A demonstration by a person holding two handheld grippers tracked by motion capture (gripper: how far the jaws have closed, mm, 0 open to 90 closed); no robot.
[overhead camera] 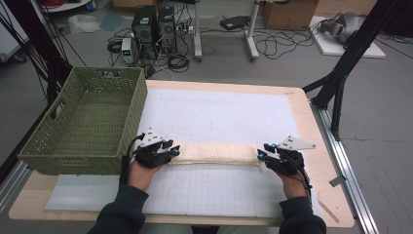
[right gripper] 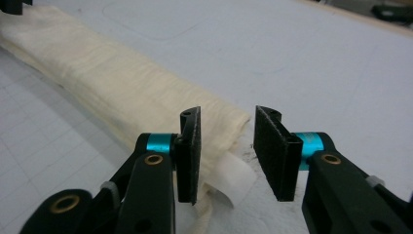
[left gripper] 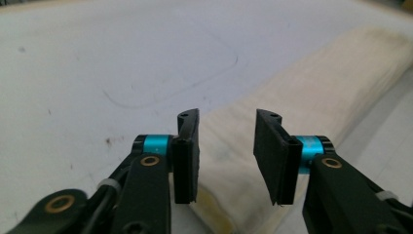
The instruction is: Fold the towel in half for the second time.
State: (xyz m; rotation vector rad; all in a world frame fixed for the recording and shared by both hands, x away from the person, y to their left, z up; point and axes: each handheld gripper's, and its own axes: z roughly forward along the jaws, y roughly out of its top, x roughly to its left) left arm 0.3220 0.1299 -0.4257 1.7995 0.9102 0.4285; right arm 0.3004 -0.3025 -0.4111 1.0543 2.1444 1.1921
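Your left tool (overhead camera: 171, 150) sits at the left end of the long, cream-coloured folded cloth (overhead camera: 216, 153), which lies flat across the white gridded mat (overhead camera: 219, 190) on the worktop (overhead camera: 319, 170). In the left gripper view the two black jaws stand partly open, with a clear gap between them; the cloth's end lies just beyond and below the gap, and the pads do not press on it. Your right tool (overhead camera: 263, 152) is at the cloth's opposite end. In the right gripper view its jaws are also parted about as wide, the cloth's folded corner lies under and just ahead of the left jaw, and nothing is pinched between the pads. So the cloth stretches between your two tools, gripped by neither. To the far side of your left tool, close by, stands the green woven basket (overhead camera: 73, 146), resting on the worktop's left edge.
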